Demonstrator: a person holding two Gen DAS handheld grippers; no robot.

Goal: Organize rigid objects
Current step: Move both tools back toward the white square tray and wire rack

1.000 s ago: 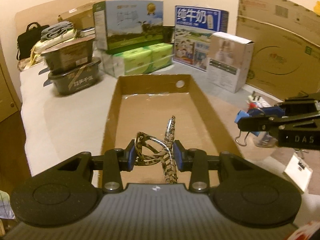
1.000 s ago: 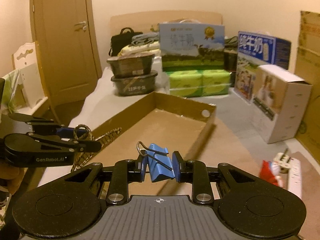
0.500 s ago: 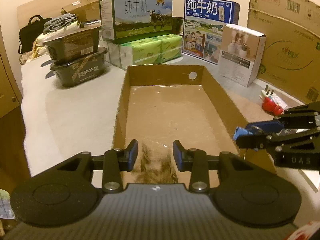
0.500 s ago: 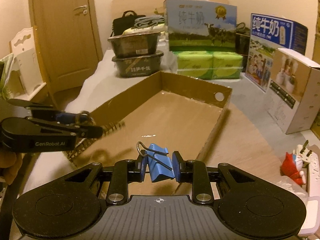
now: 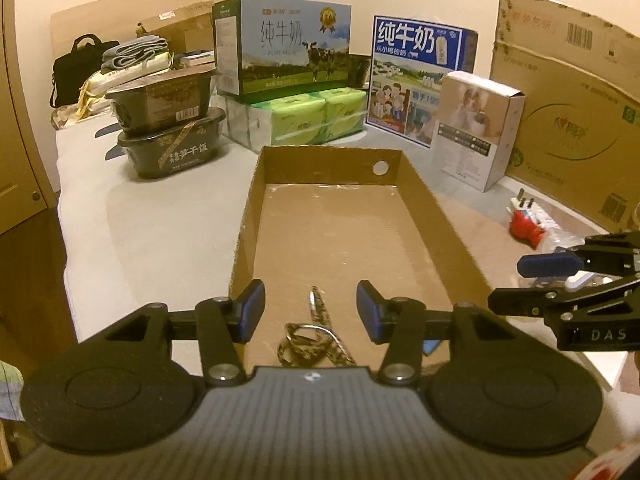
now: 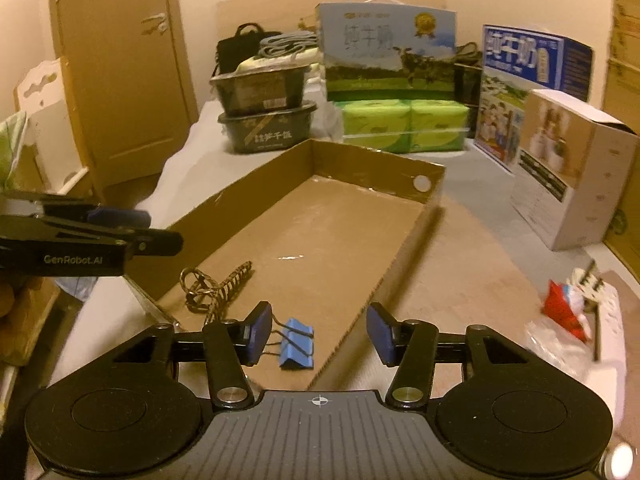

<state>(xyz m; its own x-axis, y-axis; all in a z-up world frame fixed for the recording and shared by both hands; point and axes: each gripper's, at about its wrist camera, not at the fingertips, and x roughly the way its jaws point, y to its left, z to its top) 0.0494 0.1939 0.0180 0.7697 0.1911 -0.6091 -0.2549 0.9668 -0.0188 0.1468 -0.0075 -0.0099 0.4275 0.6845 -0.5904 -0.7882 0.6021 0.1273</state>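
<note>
A shallow cardboard tray (image 5: 248, 216) (image 6: 400, 280) lies on the bed in front of both grippers. A leopard-patterned hair claw (image 5: 316, 336) (image 6: 216, 284) lies on the tray floor near its front end. My left gripper (image 5: 310, 310) hangs just above it, jaws opening, nothing pressed between the pads. A blue binder clip (image 6: 297, 344) lies on the tray floor by the front right wall. My right gripper (image 6: 318, 334) is above it, jaws opening, pads clear of the clip. Each gripper shows at the edge of the other's view.
Stacked black food tubs (image 5: 168, 136), a milk carton box (image 5: 280, 44) on green tissue packs (image 5: 312, 120), a blue milk box (image 5: 420, 76) and a white box (image 5: 476, 128) stand behind the tray. A red toy and power strip (image 6: 576, 308) lie to the right. A door (image 6: 120, 72) is left.
The left gripper let go of the hair claw, which dropped onto the tray floor. The right gripper then opened and the blue binder clip fell into the tray.
</note>
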